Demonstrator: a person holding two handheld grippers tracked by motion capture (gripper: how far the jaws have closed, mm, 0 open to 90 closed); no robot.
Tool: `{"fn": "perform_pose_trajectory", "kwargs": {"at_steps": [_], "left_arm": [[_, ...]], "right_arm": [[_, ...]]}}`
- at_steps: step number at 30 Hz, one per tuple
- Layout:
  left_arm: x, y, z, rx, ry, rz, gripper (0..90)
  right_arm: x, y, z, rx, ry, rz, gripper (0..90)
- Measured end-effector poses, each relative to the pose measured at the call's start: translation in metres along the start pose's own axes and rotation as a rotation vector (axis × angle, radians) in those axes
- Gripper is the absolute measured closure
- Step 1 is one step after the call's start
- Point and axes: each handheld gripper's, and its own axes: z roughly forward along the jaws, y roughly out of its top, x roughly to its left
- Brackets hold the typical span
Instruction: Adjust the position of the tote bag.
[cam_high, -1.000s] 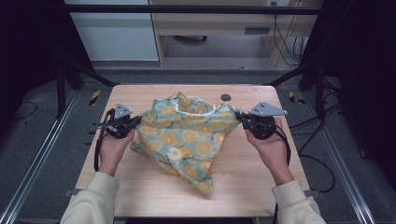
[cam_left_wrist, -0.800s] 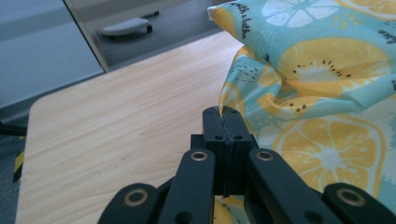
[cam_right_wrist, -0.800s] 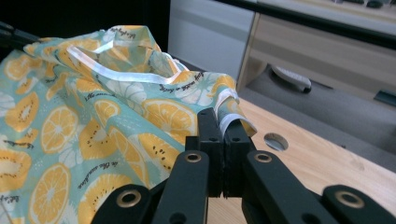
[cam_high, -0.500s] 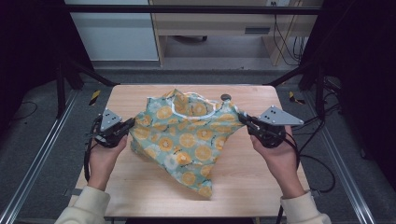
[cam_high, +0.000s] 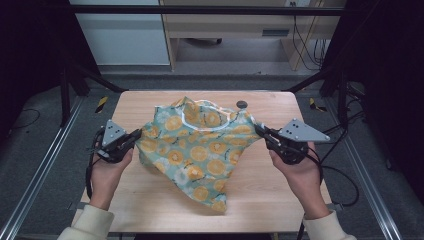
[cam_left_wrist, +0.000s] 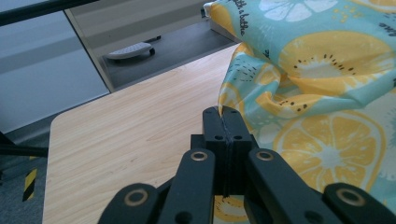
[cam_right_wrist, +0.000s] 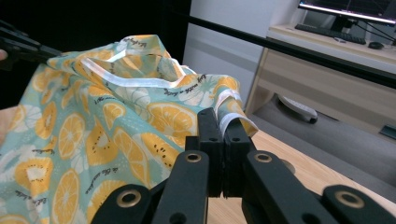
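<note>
The left hand-held gripper (cam_high: 134, 137) has its jaws clamped together on the left edge of the citrus-print cloth (cam_high: 200, 150); the right hand-held gripper (cam_high: 261, 131) is likewise clamped on the cloth's right edge, near white trim. The cloth hangs stretched between them over the middle of the tabletop (cam_high: 260, 200), its long axis running left to right, a lower corner trailing toward the person

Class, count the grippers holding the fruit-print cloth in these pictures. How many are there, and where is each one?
2. The left gripper pinches the cloth at its left edge; the right gripper pinches its right edge. Both have their jaws shut on the fabric, above the wooden table.
</note>
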Motion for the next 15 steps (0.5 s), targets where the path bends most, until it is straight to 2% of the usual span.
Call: {"fn": "perform_pose_trajectory", "kwargs": {"at_steps": [5,15], "left_arm": [[-0.002,-0.006,-0.007,-0.006,0.004,0.008,90.0],[-0.001,-0.021,-0.018,-0.021,0.004,-0.014,90.0]], "right_arm": [[0.008,-0.005,-0.007,-0.015,0.018,-0.013,89.4],[0.024,-0.022,-0.014,-0.044,0.059,0.008,89.3]]}}
